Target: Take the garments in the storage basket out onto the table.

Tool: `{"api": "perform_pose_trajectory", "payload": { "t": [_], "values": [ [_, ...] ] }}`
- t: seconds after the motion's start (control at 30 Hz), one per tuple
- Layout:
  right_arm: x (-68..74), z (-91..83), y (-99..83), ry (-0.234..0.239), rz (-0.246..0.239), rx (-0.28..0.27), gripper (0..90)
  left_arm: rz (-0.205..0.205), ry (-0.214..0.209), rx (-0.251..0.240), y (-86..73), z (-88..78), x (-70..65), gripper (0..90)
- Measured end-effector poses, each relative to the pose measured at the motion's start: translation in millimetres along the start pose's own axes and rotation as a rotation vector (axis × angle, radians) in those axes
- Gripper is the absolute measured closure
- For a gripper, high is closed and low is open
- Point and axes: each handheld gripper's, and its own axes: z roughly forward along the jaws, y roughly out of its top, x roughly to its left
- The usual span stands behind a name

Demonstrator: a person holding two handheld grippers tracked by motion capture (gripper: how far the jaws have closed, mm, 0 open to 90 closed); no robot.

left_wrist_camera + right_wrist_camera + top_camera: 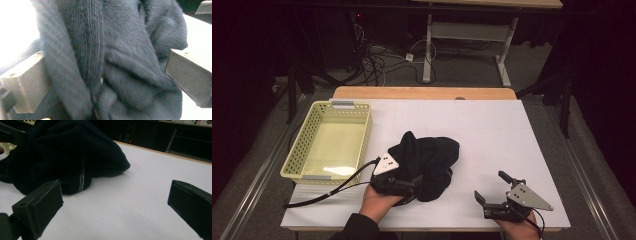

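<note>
A dark knitted garment [427,160] lies bunched in the middle of the white table [492,125]. My left gripper [411,183] is pushed into its near left side; in the left gripper view the jaws stand wide with folds of the garment [112,62] between them, and the pads do not press on it. Near the front right edge my right gripper [490,186] is open and holds nothing. In the right gripper view its jaws frame bare table, with the garment [70,157] off to the left.
A pale yellow plastic basket [297,150] sits on the table's left side, with nothing in it. Behind the white sheet runs a strip of wooden table edge [422,93]. Beyond stand another table's legs [428,50] and loose cables [377,60] on the floor.
</note>
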Motion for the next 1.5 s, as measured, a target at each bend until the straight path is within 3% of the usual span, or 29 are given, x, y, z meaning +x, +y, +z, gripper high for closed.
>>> {"api": "perform_pose_trajectory", "payload": {
  "t": [0.2,0.47,0.7,0.8,0.9,0.97,1.03,1.07,1.1,1.2,1.3,1.4,1.5],
  "values": [
    [1.8,-0.3,1.2,0.005,-0.006,-0.004,0.4,0.006,0.011,-0.020,-16.9,-17.5,-7.7,0.0],
    [5.1,0.9,1.4,0.015,-0.013,-0.001,0.4,-0.029,0.012,-0.035,-51.6,-39.6,-19.2,0.0],
    [16.4,6.0,2.1,0.055,-0.031,0.009,0.4,-0.052,0.013,-0.073,-59.3,-61.9,-31.4,0.0],
    [24.7,8.7,3.8,0.086,-0.035,0.010,0.4,-0.054,0.048,-0.088,-62.4,-70.9,-32.1,0.0],
    [35.2,15.2,7.5,0.124,-0.037,0.012,0.4,-0.069,0.051,-0.132,-60.9,-78.8,-26.5,0.0],
    [44.5,21.3,12.5,0.157,-0.042,0.008,0.4,-0.114,0.063,-0.164,-64.2,-84.2,-20.9,0.0],
    [55.8,28.6,19.5,0.193,-0.048,0.002,0.4,-0.199,0.040,-0.193,-71.1,-91.3,-12.0,0.0],
    [61.9,32.8,23.7,0.215,-0.059,0.001,0.4,-0.199,0.040,-0.193,-71.1,-91.3,-12.0,0.0],
    [68.4,37.4,28.2,0.238,-0.068,0.001,0.4,-0.207,0.066,-0.177,-77.0,-96.4,-7.3,0.0],
    [88.7,51.9,43.9,0.311,-0.093,0.000,0.6,-0.160,0.090,-0.151,-79.2,-100.6,-8.1,0.0],
    [103.8,61.4,54.7,0.338,-0.110,-0.011,7.7,-0.136,0.079,-0.139,-75.8,-100.2,-8.7,0.0],
    [113.4,72.7,56.9,0.334,-0.127,0.028,14.3,-0.117,0.061,-0.134,-71.9,-94.4,-9.7,0.0],
    [114.9,84.5,53.4,0.300,-0.128,0.082,24.4,-0.100,0.038,-0.128,-65.9,-85.3,-12.2,0.0]
  ]
}}
